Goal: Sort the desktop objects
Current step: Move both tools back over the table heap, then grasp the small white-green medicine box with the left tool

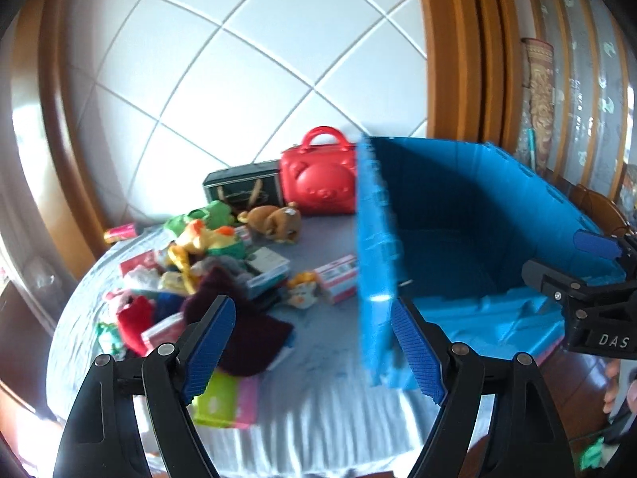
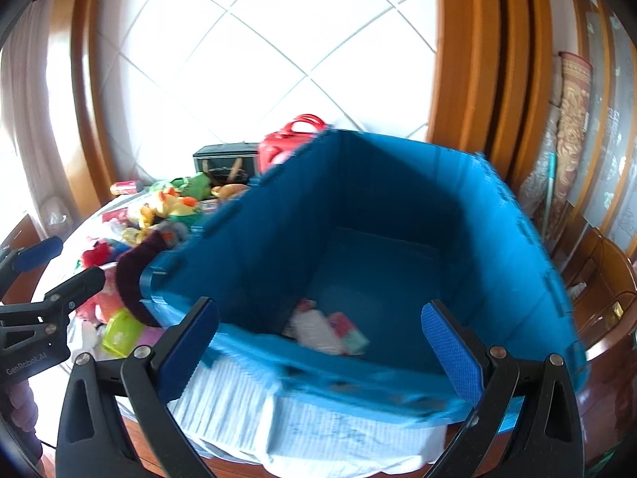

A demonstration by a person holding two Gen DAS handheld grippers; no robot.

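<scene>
Left gripper [image 1: 312, 344], bottom centre of the left wrist view: fingers [image 1: 211, 346] spread wide, nothing between them, poised over the striped cloth of the worktop [image 1: 326, 410], probably between picks. Right gripper [image 2: 320, 352], bottom centre of the right wrist view: fingers [image 2: 452, 348] likewise wide and empty, aimed into the blue crate [image 2: 398, 219], seemingly just clear of a drop.

Crate at right of centre, open-topped, evidently the sorting bin; at its bottom, a few small packets [image 2: 326, 328], perhaps two or three, too blurred to count.

Left of the crate, mid-frame: unsorted heap [image 1: 191, 271] of soft toys and boxes, with one dark maroon knitted piece [image 1: 243, 330] nearest and one green-and-pink box [image 1: 225, 400] beside it.

Farther back: one brown plush bear [image 1: 274, 219], one red bear-faced case [image 1: 318, 183], one dark box [image 1: 243, 187] against the tiled wall.
</scene>
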